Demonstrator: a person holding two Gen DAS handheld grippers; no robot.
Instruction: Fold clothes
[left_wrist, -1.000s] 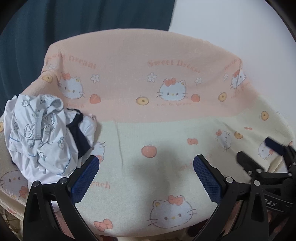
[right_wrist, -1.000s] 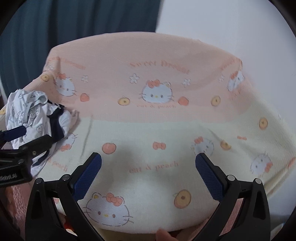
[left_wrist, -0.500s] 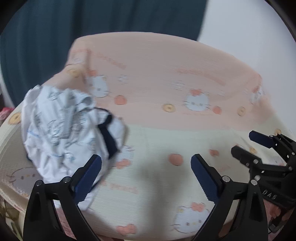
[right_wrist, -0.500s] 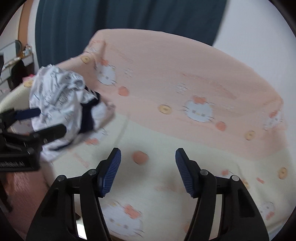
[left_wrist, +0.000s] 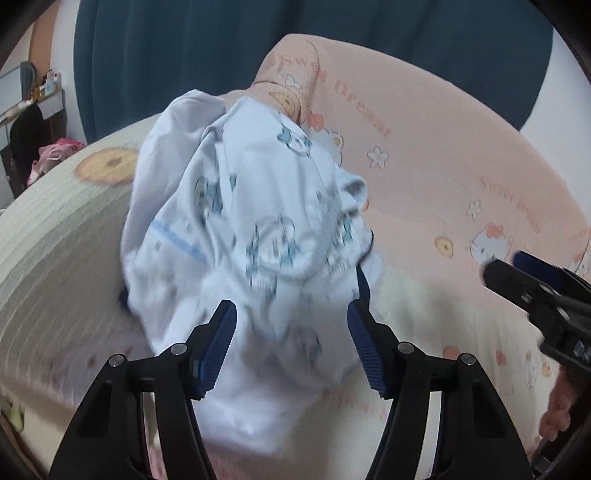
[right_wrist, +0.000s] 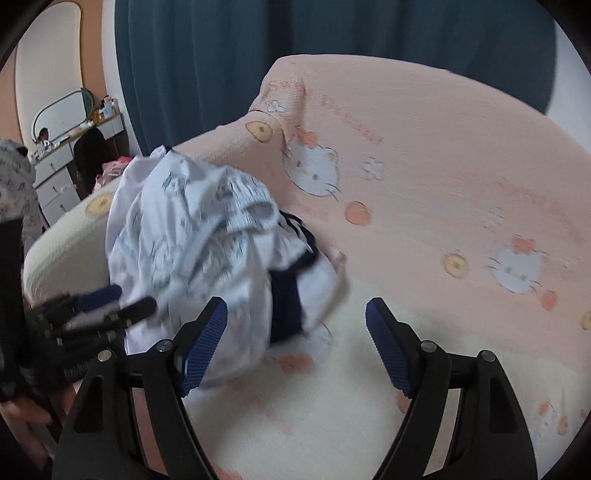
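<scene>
My left gripper hangs just over the crumpled heap of clothes, its blue pads apart and drawing inward at this moment; the white printed cloth lies under and between them in this view, but I cannot see either pad pressing on it. The heap sits on the sofa near its left end, against the armrest, where the seat meets the backrest. It is a white garment with small blue-grey figures and a pale blue stripe, bunched up with a dark navy piece showing at its right side. My right gripper is held over the cream seat just to the right of the heap, its pads spread and widening, with only bare sofa cover between them; its left pad overlaps the edge of the white cloth in the picture, though contact is not clear. The cover is peach on the backrest and cream on the seat, printed with cat faces and peaches. A dark teal curtain hangs behind the sofa.
</scene>
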